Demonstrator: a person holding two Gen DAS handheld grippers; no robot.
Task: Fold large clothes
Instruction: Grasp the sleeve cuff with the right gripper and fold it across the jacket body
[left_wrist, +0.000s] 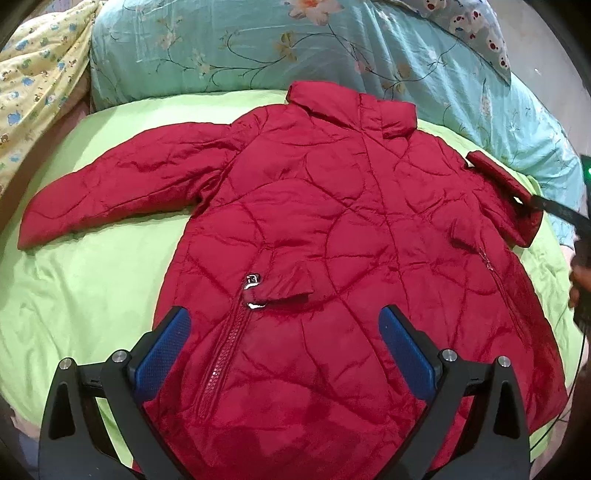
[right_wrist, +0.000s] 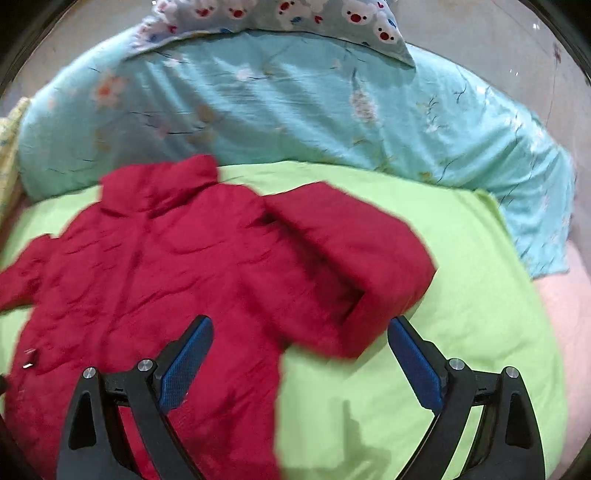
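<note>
A red quilted jacket (left_wrist: 332, 229) lies flat on a light green sheet (left_wrist: 81, 295), collar toward the pillows. Its left sleeve (left_wrist: 110, 188) is spread out to the side. Its right sleeve (right_wrist: 343, 258) is folded in across the body. My left gripper (left_wrist: 284, 332) is open above the jacket's lower part, near a zipped pocket (left_wrist: 221, 350). My right gripper (right_wrist: 299, 343) is open, just in front of the folded sleeve's cuff (right_wrist: 369, 321), touching nothing. The right gripper also shows at the right edge of the left wrist view (left_wrist: 554, 210).
A large teal floral pillow (left_wrist: 258, 48) lies behind the jacket, also seen in the right wrist view (right_wrist: 295, 107). A bear-print pillow (right_wrist: 295, 14) sits on it. A yellow printed quilt (left_wrist: 37, 81) lies at the left. Bare green sheet (right_wrist: 461, 295) lies right of the jacket.
</note>
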